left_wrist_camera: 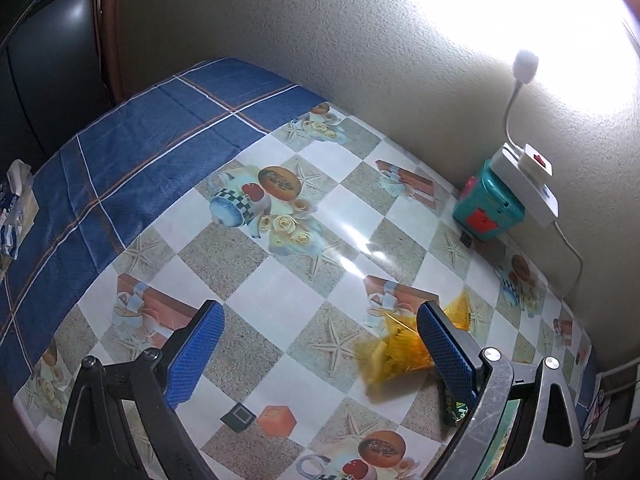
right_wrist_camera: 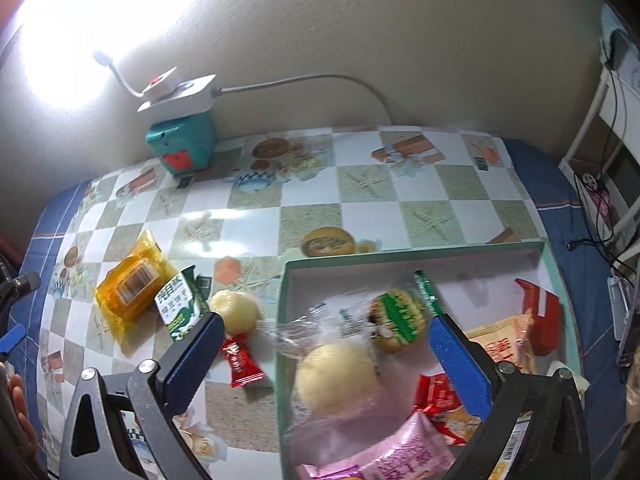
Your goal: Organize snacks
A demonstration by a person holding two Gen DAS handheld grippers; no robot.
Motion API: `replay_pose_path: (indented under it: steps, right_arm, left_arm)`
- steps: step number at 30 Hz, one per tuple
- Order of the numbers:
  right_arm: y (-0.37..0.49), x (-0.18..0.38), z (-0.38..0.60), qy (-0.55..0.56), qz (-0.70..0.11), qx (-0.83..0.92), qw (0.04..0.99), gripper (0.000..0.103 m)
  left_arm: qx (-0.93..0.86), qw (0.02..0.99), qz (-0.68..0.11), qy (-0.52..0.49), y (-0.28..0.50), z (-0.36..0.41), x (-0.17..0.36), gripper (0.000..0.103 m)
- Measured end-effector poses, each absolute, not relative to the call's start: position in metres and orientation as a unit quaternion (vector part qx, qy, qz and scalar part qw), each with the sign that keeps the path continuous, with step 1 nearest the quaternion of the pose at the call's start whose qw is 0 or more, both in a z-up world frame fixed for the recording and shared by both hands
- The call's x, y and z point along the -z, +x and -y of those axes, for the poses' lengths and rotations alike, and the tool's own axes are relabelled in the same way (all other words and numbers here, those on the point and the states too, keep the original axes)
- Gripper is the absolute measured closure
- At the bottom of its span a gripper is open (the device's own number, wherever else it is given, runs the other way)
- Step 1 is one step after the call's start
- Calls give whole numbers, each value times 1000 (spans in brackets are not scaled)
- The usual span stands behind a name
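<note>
My right gripper (right_wrist_camera: 324,344) is open above the teal-rimmed box (right_wrist_camera: 416,251). Between its fingers, a round pale bun in clear wrap (right_wrist_camera: 336,374) lies in the box beside a green-labelled cookie (right_wrist_camera: 394,320); red packets (right_wrist_camera: 438,398), a pink packet (right_wrist_camera: 400,456) and a red box (right_wrist_camera: 538,316) are also inside. On the cloth left of the box lie a yellow packet (right_wrist_camera: 130,286), a green-white packet (right_wrist_camera: 178,300), another pale bun (right_wrist_camera: 236,310) and a red candy (right_wrist_camera: 240,360). My left gripper (left_wrist_camera: 320,346) is open and empty, with the yellow packet (left_wrist_camera: 404,352) by its right finger.
A teal toy box (right_wrist_camera: 182,144) with a white power strip (right_wrist_camera: 176,94) and lit gooseneck lamp (right_wrist_camera: 102,58) stands at the wall. A blue cloth (left_wrist_camera: 120,168) covers the table's far left. Crumpled wrappers (left_wrist_camera: 16,204) lie at its left edge. A white shelf (right_wrist_camera: 600,120) stands at right.
</note>
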State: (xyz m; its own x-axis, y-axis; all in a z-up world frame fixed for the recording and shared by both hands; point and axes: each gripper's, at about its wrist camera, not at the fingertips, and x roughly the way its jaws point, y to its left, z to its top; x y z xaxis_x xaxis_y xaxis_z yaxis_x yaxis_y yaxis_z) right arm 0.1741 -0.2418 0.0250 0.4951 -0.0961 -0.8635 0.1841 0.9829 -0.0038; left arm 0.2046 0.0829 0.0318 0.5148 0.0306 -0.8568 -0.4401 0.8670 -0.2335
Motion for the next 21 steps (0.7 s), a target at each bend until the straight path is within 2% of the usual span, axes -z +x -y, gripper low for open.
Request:
replay_pose_path:
  steps: [18, 21]
  right_arm:
    - [190, 2, 183, 40, -489, 27, 871, 0]
    - [192, 5, 181, 51, -486, 19, 872, 3]
  left_arm:
    - [-91, 834, -494, -228, 216, -77, -4, 6]
    - [-73, 831, -500, -230, 219, -68, 2, 6]
